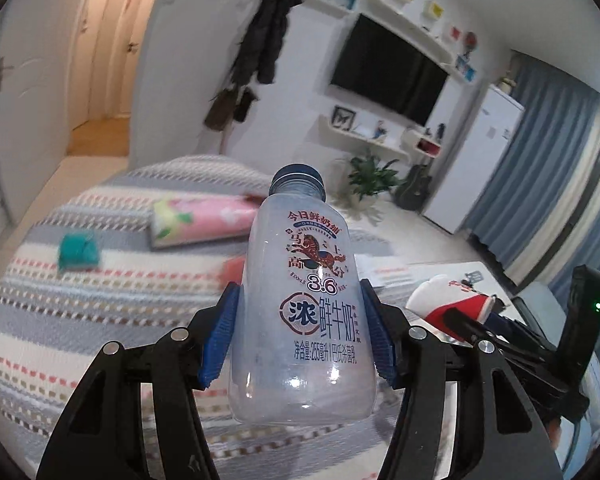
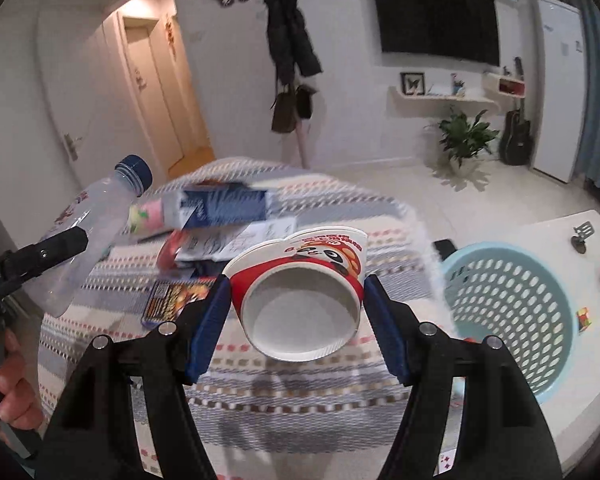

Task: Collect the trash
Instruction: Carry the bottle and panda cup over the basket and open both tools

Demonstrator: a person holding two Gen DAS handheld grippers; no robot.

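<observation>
My left gripper (image 1: pixel 300 328) is shut on a clear plastic milk bottle (image 1: pixel 304 304) with a blue cap, held upright above the striped cloth. The bottle also shows at the left of the right wrist view (image 2: pixel 88 232). My right gripper (image 2: pixel 298 320) is shut on a red and white paper cup (image 2: pixel 300 300), squeezed and tilted with its base toward the camera. The cup and right gripper show at the right of the left wrist view (image 1: pixel 452 300). A light blue perforated basket (image 2: pixel 512 312) stands to the right of the right gripper.
The table wears a striped cloth (image 2: pixel 284 392). On it lie a pink floral packet (image 1: pixel 204 220), a teal item (image 1: pixel 78 250), a dark blue box (image 2: pixel 224 204), papers (image 2: pixel 236 240) and a printed wrapper (image 2: pixel 172 300). A white table (image 2: pixel 580 240) holds small items.
</observation>
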